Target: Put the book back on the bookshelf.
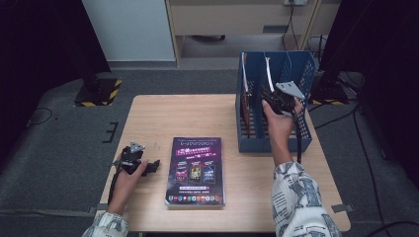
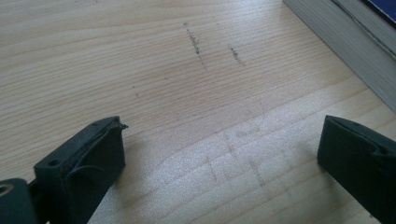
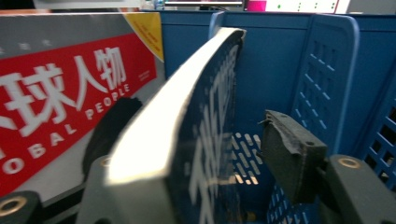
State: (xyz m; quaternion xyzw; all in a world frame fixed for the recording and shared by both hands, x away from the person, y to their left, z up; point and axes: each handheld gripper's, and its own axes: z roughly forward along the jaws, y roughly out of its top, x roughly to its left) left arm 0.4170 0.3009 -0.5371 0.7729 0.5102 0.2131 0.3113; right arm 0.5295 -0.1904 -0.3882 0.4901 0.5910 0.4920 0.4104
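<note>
Jaws of the right gripper (image 3: 205,154) are parted around a dark-blue book (image 3: 205,116) standing in the blue rack (image 3: 327,70), unclamped; the left gripper (image 2: 219,154) is held open over the table (image 2: 187,93).

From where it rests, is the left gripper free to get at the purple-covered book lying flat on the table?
Probably yes. The left gripper sits on the table just left of the book, jaws open and empty, with bare wood between them and the book's page edge. Nothing blocks the way.

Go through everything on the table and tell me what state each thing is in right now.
Blue file rack: upright, holding magazines.
Dark blue magazine: standing in the rack, between the open jaws.
Red magazine: standing in the rack.
Purple book: flat, closed.
Right claw: open.
Left claw: open, holding nothing.
</note>
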